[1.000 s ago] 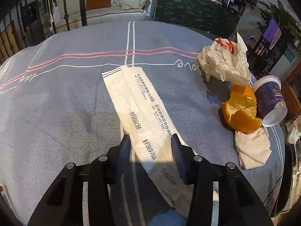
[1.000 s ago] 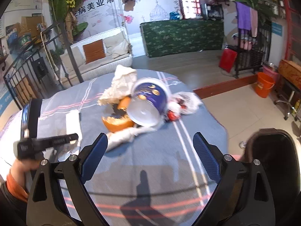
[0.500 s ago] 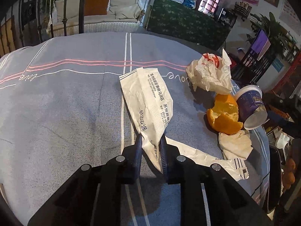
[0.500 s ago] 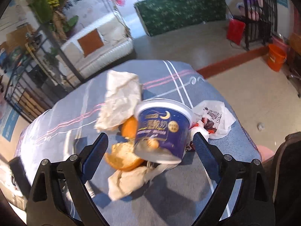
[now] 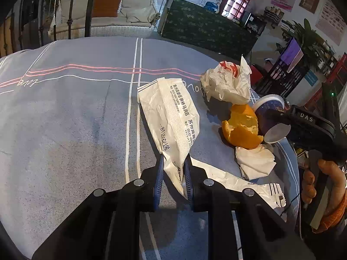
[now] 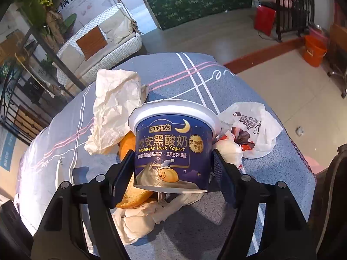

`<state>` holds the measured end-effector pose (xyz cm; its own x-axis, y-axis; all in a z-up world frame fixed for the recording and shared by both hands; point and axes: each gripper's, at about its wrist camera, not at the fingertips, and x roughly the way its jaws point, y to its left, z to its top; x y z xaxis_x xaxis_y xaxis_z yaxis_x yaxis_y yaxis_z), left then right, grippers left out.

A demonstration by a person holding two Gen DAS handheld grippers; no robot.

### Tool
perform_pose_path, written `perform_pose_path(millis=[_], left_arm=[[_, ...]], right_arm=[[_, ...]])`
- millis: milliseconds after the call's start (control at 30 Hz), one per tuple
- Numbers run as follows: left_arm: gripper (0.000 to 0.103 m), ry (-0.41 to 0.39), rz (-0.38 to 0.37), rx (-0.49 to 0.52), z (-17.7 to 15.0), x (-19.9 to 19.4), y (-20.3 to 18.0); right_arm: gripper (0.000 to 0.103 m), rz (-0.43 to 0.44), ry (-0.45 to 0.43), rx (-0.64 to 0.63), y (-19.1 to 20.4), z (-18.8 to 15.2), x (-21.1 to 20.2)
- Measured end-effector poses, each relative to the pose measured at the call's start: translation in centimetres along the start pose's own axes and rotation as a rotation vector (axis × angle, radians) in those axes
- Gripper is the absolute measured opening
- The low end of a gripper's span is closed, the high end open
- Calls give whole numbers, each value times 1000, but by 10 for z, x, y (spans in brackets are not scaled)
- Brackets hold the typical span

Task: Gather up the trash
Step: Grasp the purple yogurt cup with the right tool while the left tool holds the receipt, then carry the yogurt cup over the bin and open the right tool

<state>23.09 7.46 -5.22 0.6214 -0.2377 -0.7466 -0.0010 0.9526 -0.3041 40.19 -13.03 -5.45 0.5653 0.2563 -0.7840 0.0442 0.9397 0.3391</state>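
My left gripper [image 5: 172, 176] is shut on a long white printed paper wrapper [image 5: 173, 117] and pinches its near end, which is lifted and crumpled above the grey tablecloth [image 5: 65, 119]. My right gripper [image 6: 172, 169] has its fingers on both sides of a dark blue yogurt cup [image 6: 173, 149], rim up, and is closed against it. In the left wrist view the cup [image 5: 270, 112] sits beside orange peel [image 5: 243, 127], with the right gripper body [image 5: 308, 127] behind it.
A crumpled white paper bag [image 5: 227, 84] [image 6: 115, 110], a wadded napkin [image 5: 254, 162] [image 6: 138, 221], orange peel [image 6: 128, 195] and a white plastic bag [image 6: 249, 130] lie around the cup. A dark bin [image 6: 331, 205] stands at the right, off the table edge.
My left gripper closed on the wrapper and lifted its end, bunching it. My right gripper moved in from far back and closed around the yogurt cup.
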Motion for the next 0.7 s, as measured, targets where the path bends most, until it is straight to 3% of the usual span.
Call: perform_pose_path(millis=[200,700], left_arm=[[19,-23,-14,-8,-5,-11,-2],[19,-111,-124,9,-21,-62,-30]], right_arm=[[70,10,-98,-74,13,-17,-28],[70,70,-233,-163,16,-80,-118]])
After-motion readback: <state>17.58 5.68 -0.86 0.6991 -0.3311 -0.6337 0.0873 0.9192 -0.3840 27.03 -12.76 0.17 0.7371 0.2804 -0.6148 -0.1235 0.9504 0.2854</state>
